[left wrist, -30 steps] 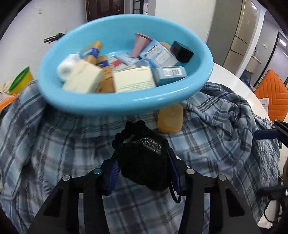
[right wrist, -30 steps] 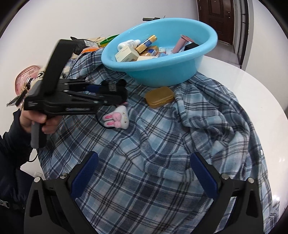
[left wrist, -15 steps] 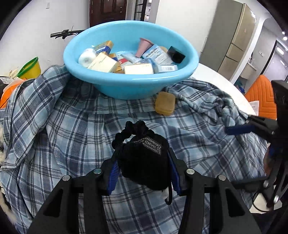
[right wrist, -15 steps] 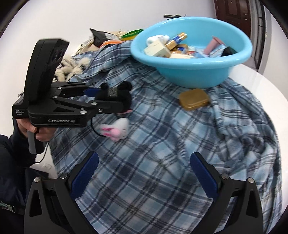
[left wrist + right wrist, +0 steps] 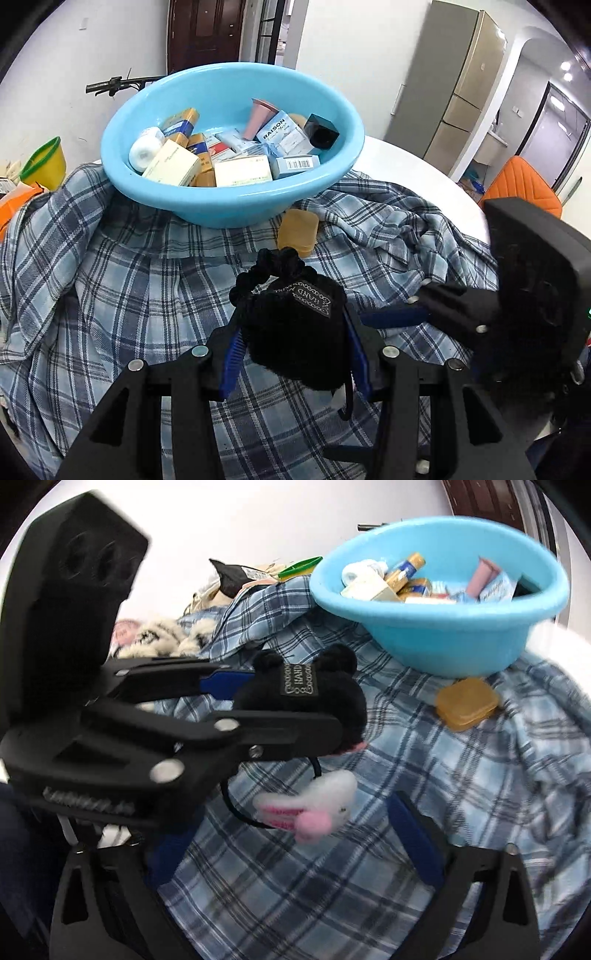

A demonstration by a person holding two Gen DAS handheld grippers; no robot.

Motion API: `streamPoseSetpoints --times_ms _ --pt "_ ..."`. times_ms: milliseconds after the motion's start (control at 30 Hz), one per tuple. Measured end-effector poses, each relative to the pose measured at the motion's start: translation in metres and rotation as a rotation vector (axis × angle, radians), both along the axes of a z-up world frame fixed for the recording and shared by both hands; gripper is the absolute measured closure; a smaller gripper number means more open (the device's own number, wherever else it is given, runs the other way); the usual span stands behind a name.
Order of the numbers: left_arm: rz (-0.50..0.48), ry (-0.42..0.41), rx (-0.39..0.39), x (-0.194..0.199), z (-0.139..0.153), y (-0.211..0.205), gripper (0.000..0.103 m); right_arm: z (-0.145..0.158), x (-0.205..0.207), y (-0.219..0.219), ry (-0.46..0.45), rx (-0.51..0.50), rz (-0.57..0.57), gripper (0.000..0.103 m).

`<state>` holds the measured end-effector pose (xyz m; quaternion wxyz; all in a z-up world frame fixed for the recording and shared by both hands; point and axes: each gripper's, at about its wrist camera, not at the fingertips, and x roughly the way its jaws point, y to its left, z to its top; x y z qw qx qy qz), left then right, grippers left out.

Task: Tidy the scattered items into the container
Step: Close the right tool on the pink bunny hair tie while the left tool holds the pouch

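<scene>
My left gripper (image 5: 291, 345) is shut on a black velvet pouch (image 5: 295, 317), held above the plaid cloth (image 5: 122, 295). A white and pink bunny charm (image 5: 314, 806) hangs from the pouch (image 5: 306, 698) on a black cord. The jaws of my right gripper (image 5: 284, 827) are closing, with the bunny between them and untouched. A blue finger (image 5: 395, 317) of that gripper reaches in beside the pouch. The light blue basin (image 5: 229, 206) stands further back, with several boxes and tubes in it. An amber soap box (image 5: 298, 232) lies on the cloth at the basin's foot.
The cloth covers a white round table (image 5: 406, 162). A green-rimmed yellow cup (image 5: 44, 162) stands at the far left. Fluffy cream items (image 5: 166, 638) and a black packet (image 5: 232, 576) lie past the cloth. An orange chair (image 5: 524, 184) is off to the right.
My left gripper has drawn back from the basin and risen with the pouch. My right gripper has swung towards it, so the bunny now hangs between its narrower jaws.
</scene>
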<state>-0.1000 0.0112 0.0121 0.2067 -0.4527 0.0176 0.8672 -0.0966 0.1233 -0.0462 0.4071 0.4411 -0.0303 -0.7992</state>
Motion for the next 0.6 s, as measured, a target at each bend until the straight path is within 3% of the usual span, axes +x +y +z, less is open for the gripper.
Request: streamPoseSetpoints --times_ms 33,100,333,600 --pt "-0.001 -0.002 0.001 0.000 -0.001 0.000 0.052 -0.002 -0.002 -0.001 -0.015 -0.011 0.001 0.047" --pt "0.009 -0.005 -0.002 -0.001 -0.003 -0.002 0.052 -0.008 -0.003 -0.002 -0.036 0.008 0.001 0.072" --pt "0.072 -0.009 -0.030 -0.006 -0.012 -0.019 0.052 -0.010 0.013 0.022 -0.004 0.099 -0.047 0.074" --pt "0.061 -0.036 -0.035 -0.005 -0.022 -0.018 0.052 0.000 0.016 0.056 0.005 0.112 -0.121 0.074"
